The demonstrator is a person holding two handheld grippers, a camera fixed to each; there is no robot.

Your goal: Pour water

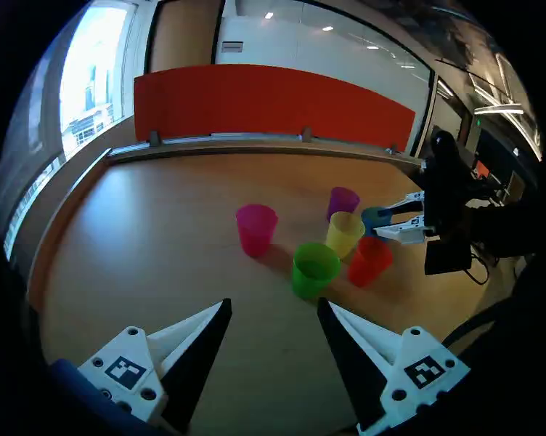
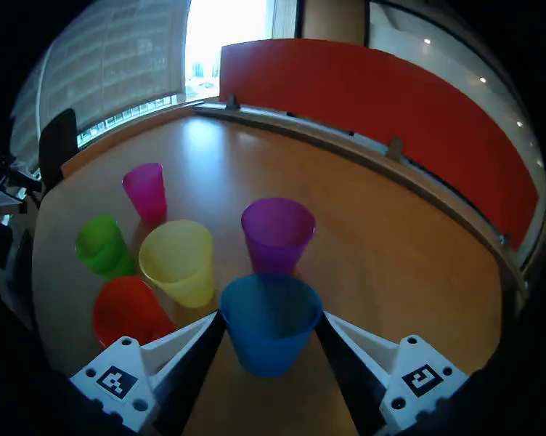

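Note:
Several plastic cups stand close together on the wooden table (image 1: 149,240): pink (image 1: 256,227), green (image 1: 314,269), yellow (image 1: 343,232), purple (image 1: 343,201), red (image 1: 368,260) and blue (image 1: 375,218). My left gripper (image 1: 273,305) is open and holds nothing, a short way in front of the green cup. In the right gripper view the blue cup (image 2: 271,320) stands upright on the table between the fingers of my right gripper (image 2: 269,316). Its jaws are spread wide at the cup's sides. Behind it are the purple (image 2: 277,232), yellow (image 2: 178,260), red (image 2: 128,309), green (image 2: 102,245) and pink (image 2: 146,190) cups.
A red partition (image 1: 273,102) runs along the table's far edge, with windows (image 1: 91,87) to one side. The hand and dark sleeve (image 1: 454,211) holding the right gripper (image 1: 400,221) reach in from the table's right side. A dark chair (image 2: 55,145) stands by the table's corner.

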